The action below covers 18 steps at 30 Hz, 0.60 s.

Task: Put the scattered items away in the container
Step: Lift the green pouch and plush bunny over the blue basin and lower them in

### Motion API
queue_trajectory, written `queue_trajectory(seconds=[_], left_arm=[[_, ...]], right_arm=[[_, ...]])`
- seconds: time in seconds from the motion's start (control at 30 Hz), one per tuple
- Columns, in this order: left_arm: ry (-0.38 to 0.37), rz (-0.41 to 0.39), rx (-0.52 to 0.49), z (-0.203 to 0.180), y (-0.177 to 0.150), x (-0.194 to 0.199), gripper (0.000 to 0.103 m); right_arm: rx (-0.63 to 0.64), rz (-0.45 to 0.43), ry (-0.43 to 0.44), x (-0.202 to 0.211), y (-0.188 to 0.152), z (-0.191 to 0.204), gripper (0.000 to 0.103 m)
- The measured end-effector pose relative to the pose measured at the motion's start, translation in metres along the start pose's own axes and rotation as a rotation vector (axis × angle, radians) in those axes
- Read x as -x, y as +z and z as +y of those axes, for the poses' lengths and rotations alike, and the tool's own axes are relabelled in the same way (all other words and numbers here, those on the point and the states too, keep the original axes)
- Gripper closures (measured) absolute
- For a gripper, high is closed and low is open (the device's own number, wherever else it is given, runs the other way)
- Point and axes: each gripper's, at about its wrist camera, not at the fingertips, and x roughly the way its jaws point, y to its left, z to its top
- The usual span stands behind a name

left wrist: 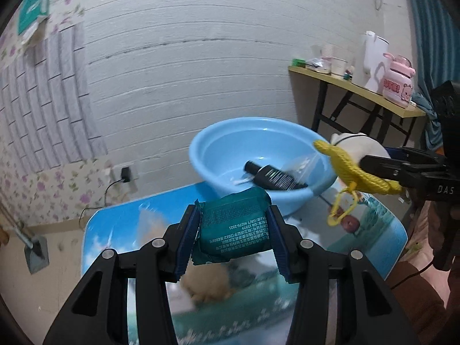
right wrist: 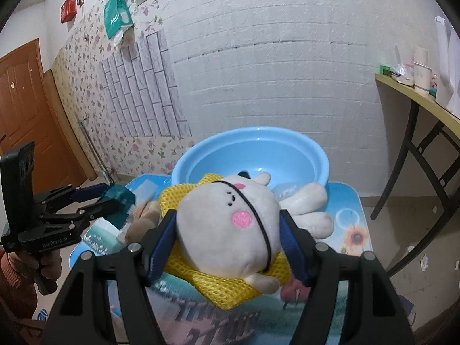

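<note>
My left gripper [left wrist: 234, 230] is shut on a teal packet [left wrist: 234, 225] with white print, held above the small picture-printed table [left wrist: 115, 230]. From the right wrist the same left gripper [right wrist: 112, 201] shows at the left with the teal packet [right wrist: 120, 198] in it. My right gripper [right wrist: 228, 235] is shut on a white plush rabbit [right wrist: 227, 230] in a yellow mesh garment [right wrist: 230, 290]. In the left wrist view that right gripper [left wrist: 371, 169] comes in from the right, holding the plush toy [left wrist: 353, 169] near the rim of the blue basin [left wrist: 258, 132]. A black comb [left wrist: 273, 176] and a clear bag lie in the basin.
The blue basin [right wrist: 253, 146] stands at the table's far end against a white brick-pattern wall. A yellow side table [left wrist: 359, 89] with a kettle, cups and a pink bottle stands at the right. A tan plush toy [left wrist: 207, 284] lies on the table below my left gripper.
</note>
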Motion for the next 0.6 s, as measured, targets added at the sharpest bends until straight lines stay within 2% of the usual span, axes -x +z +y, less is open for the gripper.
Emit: queue_trajectory(seconds=[0.37,0.6], left_arm=[[-0.047,0.033,-0.037,-0.019,0.037,-0.062,0.055],[-0.039,0.093,-0.045,-0.021,0.038,-0.096,0.054]], right_arm=[[-0.050,-0.007,0.001,-0.045,0.029,-0.034,0.035],[-0.042,0.053,0.029,-0.076,0.031,-0.041,0.035]])
